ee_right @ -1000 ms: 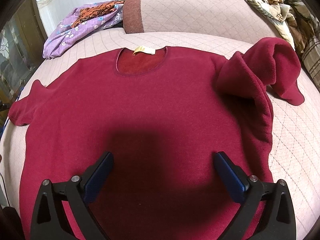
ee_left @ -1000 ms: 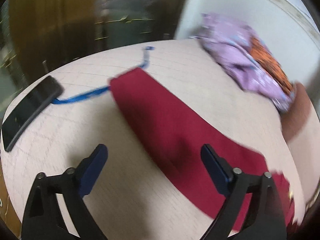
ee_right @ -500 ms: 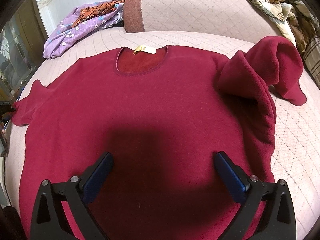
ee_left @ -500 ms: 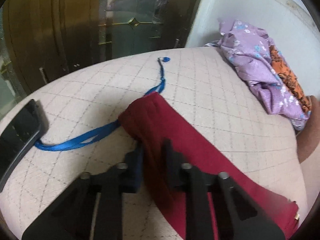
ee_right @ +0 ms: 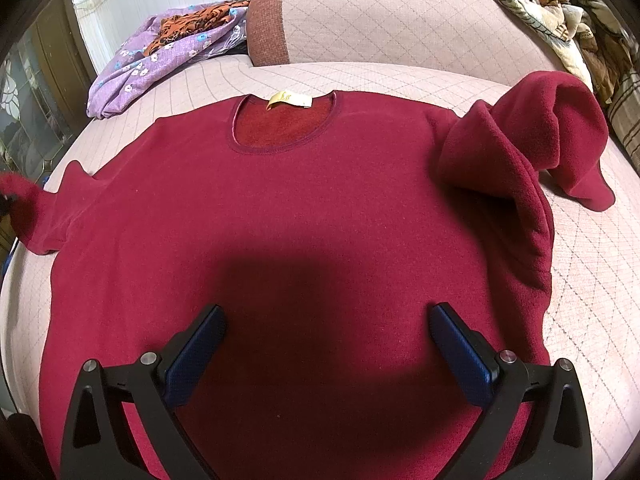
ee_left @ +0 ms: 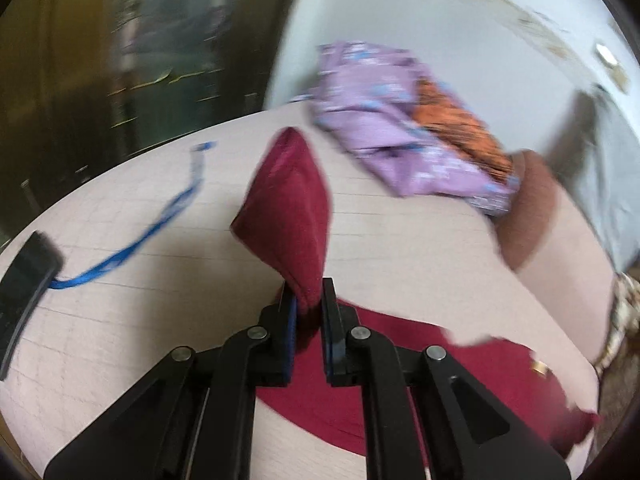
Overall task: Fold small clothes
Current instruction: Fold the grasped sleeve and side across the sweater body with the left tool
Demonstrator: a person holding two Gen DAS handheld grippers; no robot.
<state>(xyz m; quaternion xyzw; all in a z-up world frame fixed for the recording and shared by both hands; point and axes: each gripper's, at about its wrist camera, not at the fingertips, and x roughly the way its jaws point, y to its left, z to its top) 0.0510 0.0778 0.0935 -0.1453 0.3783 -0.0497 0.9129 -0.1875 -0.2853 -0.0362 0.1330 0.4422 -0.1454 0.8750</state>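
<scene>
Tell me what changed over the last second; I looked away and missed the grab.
The left gripper, open above the red sweater's sleeve a second ago, closed on its cuff end and lifted it off the quilted cushion. The right gripper stayed open over the sweater's body; the other sleeve remains bunched, and the purple floral garment hasn't moved.

pale pink quilted sofa seat [ee_right: 400, 80] under the tongs; rust-trimmed pink backrest cushion [ee_right: 360, 12] ahead. white wall [ee_left: 400, 20] beyond, dark wood-and-glass door [ee_left: 80, 60] ahead-left. crumpled lilac floral cloth [ee_right: 160, 56] far left.
</scene>
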